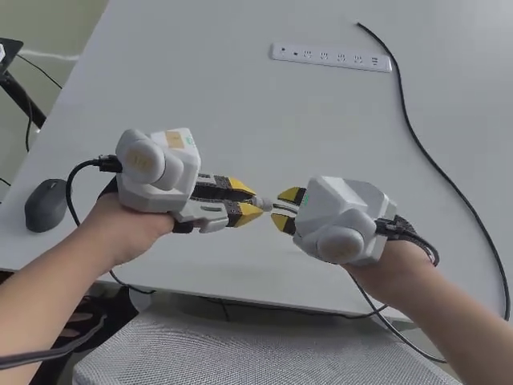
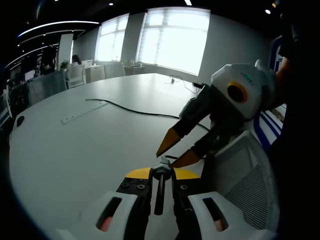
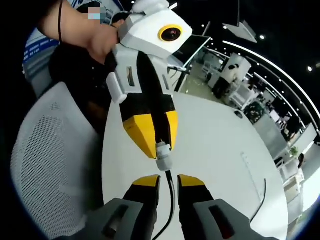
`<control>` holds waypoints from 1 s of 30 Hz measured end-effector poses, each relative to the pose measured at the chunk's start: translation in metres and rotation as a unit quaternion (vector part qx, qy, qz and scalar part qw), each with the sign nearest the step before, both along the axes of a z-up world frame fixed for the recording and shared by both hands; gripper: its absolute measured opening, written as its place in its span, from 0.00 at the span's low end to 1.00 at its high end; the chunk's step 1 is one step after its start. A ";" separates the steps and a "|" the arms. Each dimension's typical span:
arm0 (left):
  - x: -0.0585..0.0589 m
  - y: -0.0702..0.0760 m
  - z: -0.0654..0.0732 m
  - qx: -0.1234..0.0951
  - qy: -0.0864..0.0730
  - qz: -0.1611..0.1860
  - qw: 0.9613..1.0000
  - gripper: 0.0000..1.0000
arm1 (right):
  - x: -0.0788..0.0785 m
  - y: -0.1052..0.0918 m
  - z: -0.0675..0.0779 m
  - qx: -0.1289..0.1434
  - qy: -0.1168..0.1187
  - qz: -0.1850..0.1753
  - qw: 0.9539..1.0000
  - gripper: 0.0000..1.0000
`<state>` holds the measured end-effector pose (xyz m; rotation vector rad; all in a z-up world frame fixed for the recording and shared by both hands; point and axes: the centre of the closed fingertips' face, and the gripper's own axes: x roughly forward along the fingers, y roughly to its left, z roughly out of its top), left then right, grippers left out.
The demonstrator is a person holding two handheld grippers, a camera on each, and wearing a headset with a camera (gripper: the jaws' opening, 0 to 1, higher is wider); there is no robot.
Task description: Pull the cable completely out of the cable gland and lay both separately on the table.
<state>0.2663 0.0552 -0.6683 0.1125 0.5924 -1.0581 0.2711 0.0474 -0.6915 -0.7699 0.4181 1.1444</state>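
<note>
Left gripper [image 1: 252, 203] pinches gland [image 3: 164, 159], axis along jaws.

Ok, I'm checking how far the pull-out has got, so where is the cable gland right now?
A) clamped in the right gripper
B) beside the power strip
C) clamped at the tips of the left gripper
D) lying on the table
C: the left gripper is shut on the cable gland at its tips, off the table, and the black cable runs from it between the jaws of the right gripper, which stand apart.
</note>
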 end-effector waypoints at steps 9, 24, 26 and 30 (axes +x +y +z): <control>-0.001 -0.001 0.000 -0.001 0.003 0.000 1.000 0.15 | 0.000 0.001 0.002 0.004 -0.003 0.006 1.000 0.03; 0.000 -0.005 0.002 -0.006 0.001 -0.003 1.000 0.15 | -0.002 -0.002 0.003 0.023 0.016 -0.021 0.999 0.00; -0.001 -0.006 0.003 -0.006 0.001 -0.003 1.000 0.15 | -0.002 -0.002 0.002 0.024 0.021 -0.023 0.999 0.00; -0.002 -0.006 0.002 -0.003 0.000 -0.005 1.000 0.15 | -0.003 -0.001 0.000 0.020 0.018 -0.019 0.999 0.00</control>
